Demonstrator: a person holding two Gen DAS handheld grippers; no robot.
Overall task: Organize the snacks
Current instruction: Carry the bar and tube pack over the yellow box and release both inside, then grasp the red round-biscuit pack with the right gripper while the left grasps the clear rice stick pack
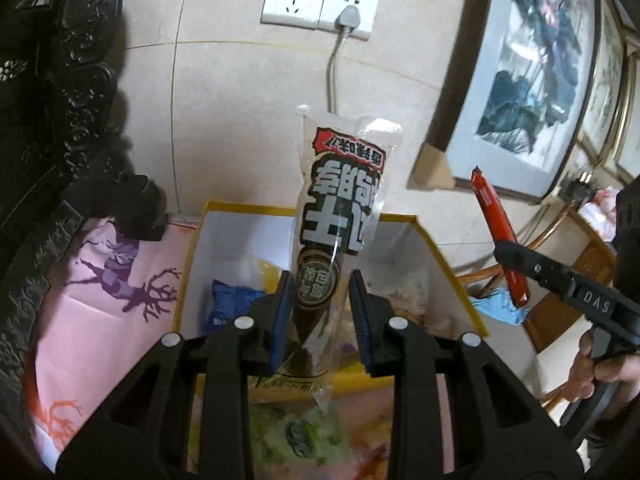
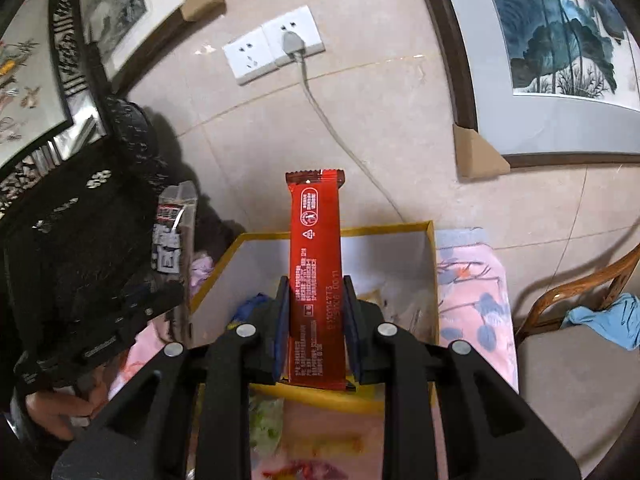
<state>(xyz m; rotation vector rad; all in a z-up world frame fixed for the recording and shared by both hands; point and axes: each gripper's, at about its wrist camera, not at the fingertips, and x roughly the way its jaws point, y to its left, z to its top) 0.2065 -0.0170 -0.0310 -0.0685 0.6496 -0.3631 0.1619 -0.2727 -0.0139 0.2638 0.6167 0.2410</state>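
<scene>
My left gripper (image 1: 320, 312) is shut on a long clear snack packet with bold black-and-white lettering (image 1: 340, 208), held upright above the yellow-rimmed white box (image 1: 192, 256). The same packet shows at the left of the right wrist view (image 2: 174, 236). My right gripper (image 2: 316, 328) is shut on a red snack bar (image 2: 316, 280), held upright over the same box (image 2: 430, 264). The bar and right gripper (image 1: 516, 260) also show at the right of the left wrist view (image 1: 496, 224). Several snacks lie in the box, among them a blue packet (image 1: 228, 300).
The box sits on a pink cloth with deer prints (image 1: 112, 280). More snack packets (image 1: 304, 436) lie in front of the box. A tiled wall with sockets (image 1: 320, 6) and framed paintings (image 1: 528, 72) stands behind. A wooden chair (image 2: 568, 360) is to the right, dark carved furniture (image 1: 52, 100) to the left.
</scene>
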